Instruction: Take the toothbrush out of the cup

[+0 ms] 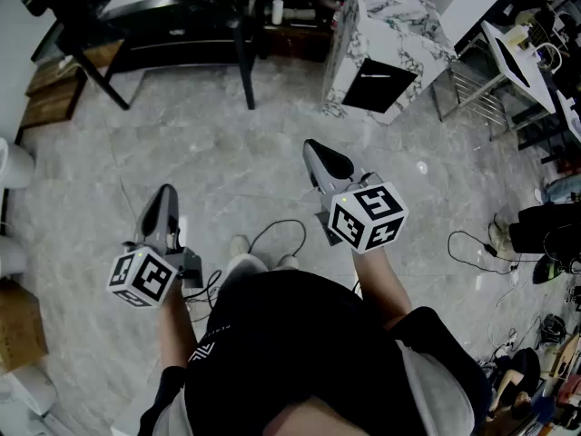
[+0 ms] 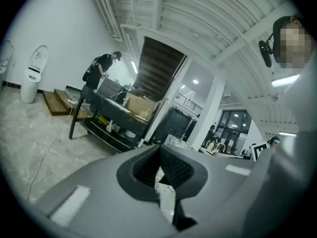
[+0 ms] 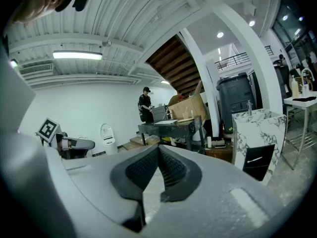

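Note:
No toothbrush or cup shows in any view. The person stands on a grey marble floor (image 1: 209, 153) and holds both grippers out in front, nearly level. My left gripper (image 1: 166, 193) is shut, its ribbed pads meeting at the tip with nothing between them (image 2: 159, 150). My right gripper (image 1: 314, 146) is also shut and empty, its pads (image 3: 171, 170) pressed together. In the right gripper view the left gripper's marker cube (image 3: 47, 129) shows at the far left.
A marble-patterned cabinet (image 1: 386, 48) stands ahead to the right and a dark workbench (image 1: 182, 16) ahead to the left, with a person (image 2: 99, 71) at it. A white toilet (image 2: 33, 73) stands by the wall. Cables (image 1: 281, 234) lie on the floor, and clutter (image 1: 545, 234) lines the right edge.

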`<state>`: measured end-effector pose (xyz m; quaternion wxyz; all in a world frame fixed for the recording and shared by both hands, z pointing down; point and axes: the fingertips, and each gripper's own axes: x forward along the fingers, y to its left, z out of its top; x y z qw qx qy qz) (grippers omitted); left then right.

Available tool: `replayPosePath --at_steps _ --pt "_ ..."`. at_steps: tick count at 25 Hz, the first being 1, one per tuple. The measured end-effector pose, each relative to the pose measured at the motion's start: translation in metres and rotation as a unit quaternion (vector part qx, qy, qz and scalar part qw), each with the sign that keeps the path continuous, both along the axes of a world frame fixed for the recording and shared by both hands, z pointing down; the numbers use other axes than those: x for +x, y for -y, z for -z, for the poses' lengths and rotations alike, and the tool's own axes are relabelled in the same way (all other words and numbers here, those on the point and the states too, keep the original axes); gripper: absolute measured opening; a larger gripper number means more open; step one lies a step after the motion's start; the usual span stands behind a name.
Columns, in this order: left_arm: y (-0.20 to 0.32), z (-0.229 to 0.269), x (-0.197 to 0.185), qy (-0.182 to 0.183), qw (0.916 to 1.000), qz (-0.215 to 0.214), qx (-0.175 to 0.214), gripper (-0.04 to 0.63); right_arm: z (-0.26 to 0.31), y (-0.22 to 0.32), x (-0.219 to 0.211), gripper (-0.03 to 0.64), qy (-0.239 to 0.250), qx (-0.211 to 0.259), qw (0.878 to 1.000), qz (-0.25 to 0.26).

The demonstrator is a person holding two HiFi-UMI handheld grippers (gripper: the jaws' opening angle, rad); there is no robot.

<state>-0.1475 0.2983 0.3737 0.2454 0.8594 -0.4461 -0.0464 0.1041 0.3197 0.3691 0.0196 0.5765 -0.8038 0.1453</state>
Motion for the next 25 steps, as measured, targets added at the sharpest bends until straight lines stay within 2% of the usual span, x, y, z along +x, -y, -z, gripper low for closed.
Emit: replayPosePath --at_steps 4,9,15,21,25 --pt "0.001 0.016 0.021 0.024 0.9988 -0.022 0.038 0.003 -0.002 -0.002 0.003 0.002 -0.003 0.002 1.000 0.005" --pt "-0.010 0.019 0.045 0.009 0.9969 -0.064 0.045 0.011 -0.006 -0.006 -0.003 0.002 -0.005 0.004 1.000 0.008" --pt "-0.010 0.014 0.037 0.019 0.9979 -0.052 0.034 0.015 -0.005 -0.011 0.005 0.003 0.029 0.002 1.000 0.008" --pt "-0.008 0.009 0.042 0.037 0.9967 -0.055 0.047 0.015 -0.021 -0.006 0.007 0.003 0.025 -0.014 1.000 0.002" --pt "0.016 -0.001 0.042 0.032 0.9972 -0.054 0.041 0.015 -0.032 0.006 0.007 0.003 0.015 -0.027 1.000 0.002"
